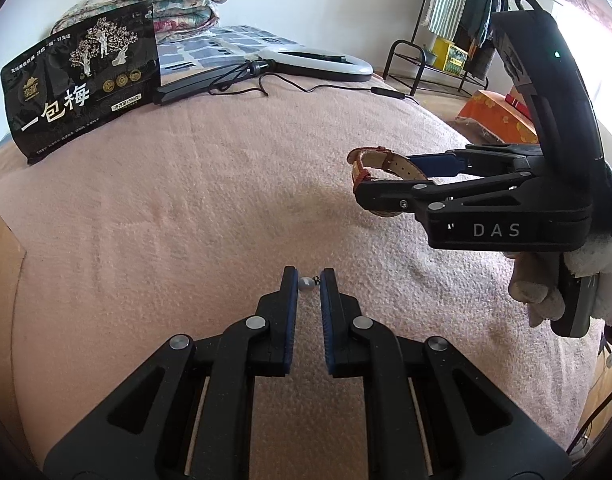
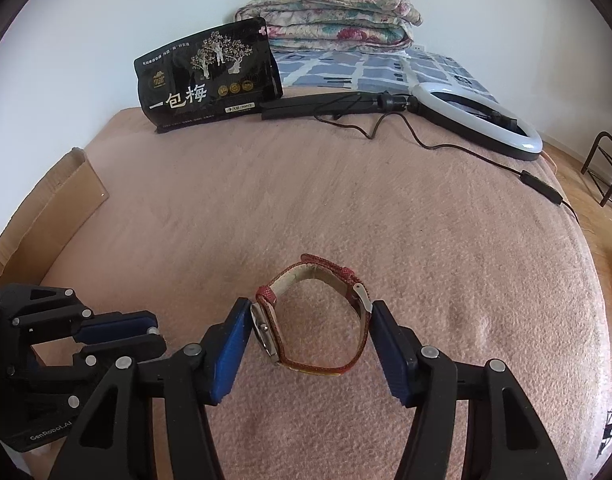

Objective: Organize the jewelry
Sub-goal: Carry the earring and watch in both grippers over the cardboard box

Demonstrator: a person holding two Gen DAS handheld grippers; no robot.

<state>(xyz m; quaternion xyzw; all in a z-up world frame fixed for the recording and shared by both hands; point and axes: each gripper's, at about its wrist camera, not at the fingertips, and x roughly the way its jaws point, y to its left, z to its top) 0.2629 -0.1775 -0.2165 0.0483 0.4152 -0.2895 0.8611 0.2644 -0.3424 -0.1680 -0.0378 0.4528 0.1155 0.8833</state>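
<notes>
My right gripper is shut on a wristwatch with a red strap, its face against the left pad and its buckle against the right pad, held just above the pink blanket. The watch also shows in the left wrist view, between the right gripper's fingers. My left gripper is shut on a small pearl earring pinched at its fingertips. It sits low at the left edge of the right wrist view.
A black snack bag stands at the back of the bed beside a folded floral quilt. A ring light with stand and cable lies at the back right. A cardboard flap is left of the bed. A clothes rack stands beyond.
</notes>
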